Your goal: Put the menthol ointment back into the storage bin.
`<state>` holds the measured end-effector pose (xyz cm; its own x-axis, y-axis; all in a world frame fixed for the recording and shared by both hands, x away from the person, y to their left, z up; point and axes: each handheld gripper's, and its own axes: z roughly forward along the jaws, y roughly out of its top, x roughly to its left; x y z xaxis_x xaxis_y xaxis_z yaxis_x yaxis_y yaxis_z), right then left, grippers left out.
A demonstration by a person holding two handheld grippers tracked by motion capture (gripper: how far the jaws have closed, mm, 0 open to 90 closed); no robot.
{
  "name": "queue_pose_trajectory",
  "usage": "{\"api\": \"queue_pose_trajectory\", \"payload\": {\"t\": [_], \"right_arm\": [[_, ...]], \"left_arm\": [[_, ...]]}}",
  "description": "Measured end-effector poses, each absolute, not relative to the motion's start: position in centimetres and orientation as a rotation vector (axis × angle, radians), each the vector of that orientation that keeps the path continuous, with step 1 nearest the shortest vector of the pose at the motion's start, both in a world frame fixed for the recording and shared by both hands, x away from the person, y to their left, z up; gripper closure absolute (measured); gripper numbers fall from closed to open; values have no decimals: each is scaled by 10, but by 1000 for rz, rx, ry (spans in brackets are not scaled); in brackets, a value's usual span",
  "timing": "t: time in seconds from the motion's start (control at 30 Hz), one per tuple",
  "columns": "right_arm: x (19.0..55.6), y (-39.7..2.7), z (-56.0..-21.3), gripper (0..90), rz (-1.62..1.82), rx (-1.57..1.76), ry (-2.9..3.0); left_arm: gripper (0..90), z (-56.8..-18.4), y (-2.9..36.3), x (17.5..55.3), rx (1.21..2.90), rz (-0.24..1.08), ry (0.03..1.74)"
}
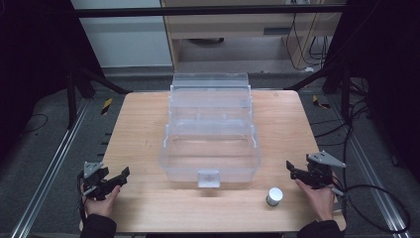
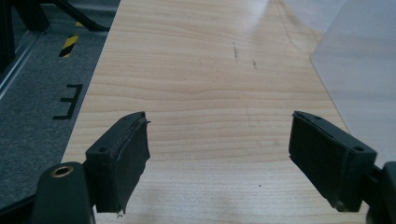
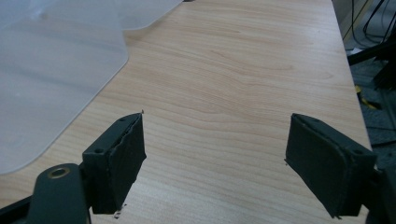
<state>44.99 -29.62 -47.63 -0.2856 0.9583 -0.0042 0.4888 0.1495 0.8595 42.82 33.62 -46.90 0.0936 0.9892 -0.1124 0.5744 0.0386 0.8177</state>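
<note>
I have both grippers parked at the near corners of the worktop (image 1: 148,129), and as I read it the work has not started. My left gripper (image 1: 115,179) has its jaws spread wide with nothing between them; ahead of them in the left gripper view lies bare wood, with the edge of the clear plastic box (image 2: 359,70) off to their right. My right gripper (image 1: 296,173) is the same: jaws spread, empty, bare wood between them, and the box wall (image 3: 51,74) off to their left in the right gripper view.

The box (image 1: 210,148) sits open in the middle of the worktop with its lid (image 1: 209,82) tipped back; I see nothing inside it. The small white-topped jar (image 1: 274,196) stands alone near the front edge, just to the inner side of my right jaws and a little nearer me, touched by nothing. So everything is left: reach the jar, grip it, probably carry it to the box.

I can read no brand, label or writing anywhere; a black mark on the floor (image 2: 69,101) resembles an E.
</note>
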Motion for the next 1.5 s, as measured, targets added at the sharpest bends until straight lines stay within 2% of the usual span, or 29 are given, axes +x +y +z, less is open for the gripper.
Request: {"api": "queue_pose_trajectory", "payload": {"t": [0.43, 0.87, 1.5], "right_arm": [[449, -288, -450, 208, 1089, 1345, 1938], [454, -269, -400, 191, 1126, 1207, 2103], [457, -261, -373, 197, 1044, 1058, 2296]], "left_arm": [[200, -476, 336, 435, 1705, 740, 1565], [202, -479, 335, 438, 1736, 723, 1569], [198, -481, 333, 441, 1771, 720, 1567]]}}
